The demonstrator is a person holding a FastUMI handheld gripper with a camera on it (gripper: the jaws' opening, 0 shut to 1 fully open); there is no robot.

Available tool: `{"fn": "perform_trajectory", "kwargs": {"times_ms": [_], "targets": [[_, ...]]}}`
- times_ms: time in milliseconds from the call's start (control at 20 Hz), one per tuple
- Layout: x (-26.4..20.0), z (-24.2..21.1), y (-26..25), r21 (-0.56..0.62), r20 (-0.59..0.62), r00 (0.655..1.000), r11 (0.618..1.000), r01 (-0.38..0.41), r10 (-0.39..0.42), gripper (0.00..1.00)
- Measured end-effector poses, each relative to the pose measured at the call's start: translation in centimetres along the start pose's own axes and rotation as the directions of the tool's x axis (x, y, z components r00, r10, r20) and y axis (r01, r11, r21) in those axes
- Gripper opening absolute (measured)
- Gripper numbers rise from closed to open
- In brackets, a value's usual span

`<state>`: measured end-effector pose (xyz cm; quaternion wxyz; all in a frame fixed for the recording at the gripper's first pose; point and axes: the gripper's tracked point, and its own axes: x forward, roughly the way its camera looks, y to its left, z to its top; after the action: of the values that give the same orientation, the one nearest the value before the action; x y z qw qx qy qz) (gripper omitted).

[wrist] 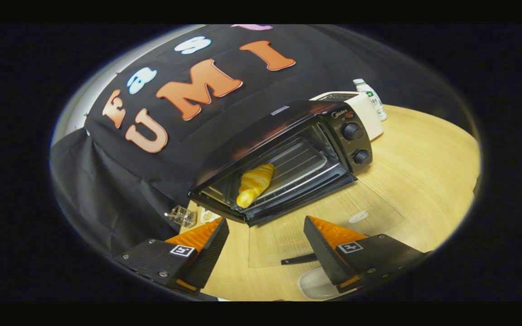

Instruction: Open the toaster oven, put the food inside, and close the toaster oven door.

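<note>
One croissant (255,184) lies on the rack inside one toaster oven (288,154), whose glass door (324,222) is down. The gripper (265,246) holds nothing, its two fingers spread wide.

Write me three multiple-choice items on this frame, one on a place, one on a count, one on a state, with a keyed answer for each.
1. Where does the golden-yellow croissant lie?
A. on the wire rack inside the black toaster oven
B. on the wooden table
C. between the fingers

2. How many round black knobs are on the oven's front panel?
A. one
B. two
C. four

3. What state is the oven's glass door in?
A. shut
B. taken off
C. folded down open

Key:
1 A: it rests on the wire rack inside the black toaster oven.
2 B: an upper knob and a lower knob show.
3 C: the glass door lies flat on the wooden table, just ahead of the open, empty gripper.
</note>
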<state>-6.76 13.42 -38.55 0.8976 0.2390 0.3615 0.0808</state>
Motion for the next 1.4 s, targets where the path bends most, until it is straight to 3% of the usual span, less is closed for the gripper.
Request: {"fn": "perform_trajectory", "kwargs": {"times_ms": [300,600,900,1400], "targets": [[-2.4,-4.2,-2.2,-0.269,-0.056,0.995,0.961,0.067,-0.085,0.98],[-2.0,-6.9,-5.7,-0.413,-0.091,0.977,0.900,0.141,-0.195,0.99],[-0.8,-9.0,-7.9,-0.416,-0.131,0.957,0.891,0.183,-0.258,0.99],[0.4,-8.2,-7.6,-0.336,-0.104,0.974,0.929,0.158,-0.203,0.99]]}}
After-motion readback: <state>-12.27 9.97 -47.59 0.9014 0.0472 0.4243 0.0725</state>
